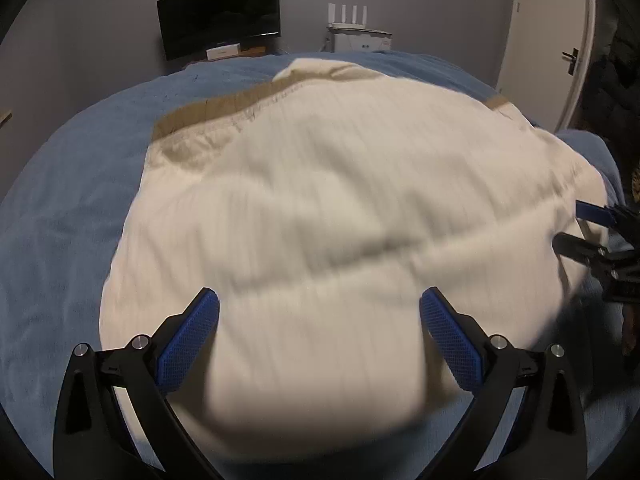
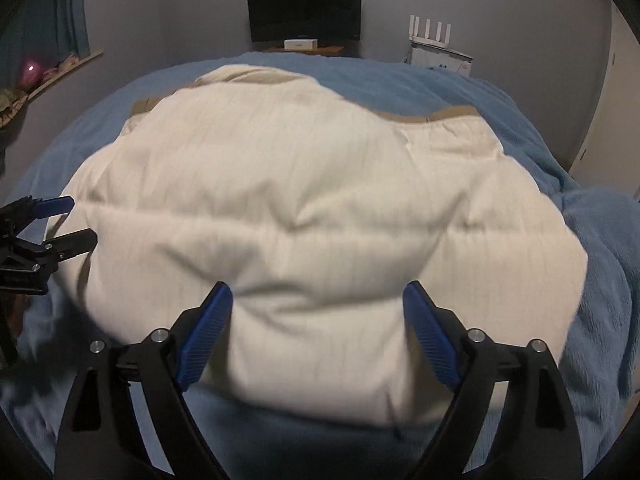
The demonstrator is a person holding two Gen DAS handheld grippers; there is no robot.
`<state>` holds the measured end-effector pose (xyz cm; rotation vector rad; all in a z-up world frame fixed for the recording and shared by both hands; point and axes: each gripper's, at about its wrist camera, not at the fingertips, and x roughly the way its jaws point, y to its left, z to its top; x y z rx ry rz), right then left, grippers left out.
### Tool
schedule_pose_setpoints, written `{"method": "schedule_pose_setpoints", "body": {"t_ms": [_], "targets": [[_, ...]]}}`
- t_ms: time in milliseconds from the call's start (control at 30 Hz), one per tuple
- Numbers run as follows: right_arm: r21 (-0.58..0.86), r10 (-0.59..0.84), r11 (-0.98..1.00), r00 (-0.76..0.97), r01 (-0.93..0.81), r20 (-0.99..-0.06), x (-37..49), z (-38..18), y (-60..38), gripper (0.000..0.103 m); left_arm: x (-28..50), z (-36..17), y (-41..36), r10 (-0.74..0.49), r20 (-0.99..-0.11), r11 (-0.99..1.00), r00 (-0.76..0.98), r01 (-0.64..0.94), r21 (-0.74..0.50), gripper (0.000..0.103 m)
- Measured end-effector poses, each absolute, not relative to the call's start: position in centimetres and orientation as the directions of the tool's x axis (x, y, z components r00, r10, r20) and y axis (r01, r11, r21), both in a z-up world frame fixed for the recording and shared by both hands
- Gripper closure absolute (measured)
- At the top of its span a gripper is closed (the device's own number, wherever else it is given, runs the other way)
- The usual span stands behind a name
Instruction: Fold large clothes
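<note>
The cream garment [image 1: 320,208] lies puffy on the blue bed [image 1: 60,220], and both open, empty grippers [image 1: 320,336] [image 2: 318,332] might grab only one layer.

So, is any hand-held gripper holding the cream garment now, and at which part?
Nothing is held. Both the left hand-held gripper and the right hand-held gripper are open above the cream garment.

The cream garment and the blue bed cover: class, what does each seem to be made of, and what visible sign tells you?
Cream garment: probably soft woven or knitted cloth, matte; it shows fine lengthwise stripes or ribs, rumples, and a tan band along the far edge. Blue bed cover: likely plush fleece; its surface looks fuzzy and napped.
</note>
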<state>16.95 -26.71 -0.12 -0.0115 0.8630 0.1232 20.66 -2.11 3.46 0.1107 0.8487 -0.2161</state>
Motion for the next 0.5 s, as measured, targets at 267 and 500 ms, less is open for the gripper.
{"method": "schedule_pose_setpoints", "body": {"t_ms": [267,500], "targets": [[0.03,0.086,0.994,0.62,-0.1,-0.78,24.5,-0.5,-26.7,0.017,29.8,3.6,-3.0,-0.141,-0.798,0.98,0.586,0.196,-0.029,0.005],[0.045,0.075,0.997,0.569,-0.066,-0.819,30.9,-1.2,-27.0,0.013,35.8,2.9,-3.7,-0.086,-0.845,0.985,0.528,0.175,0.009,0.005]]}}
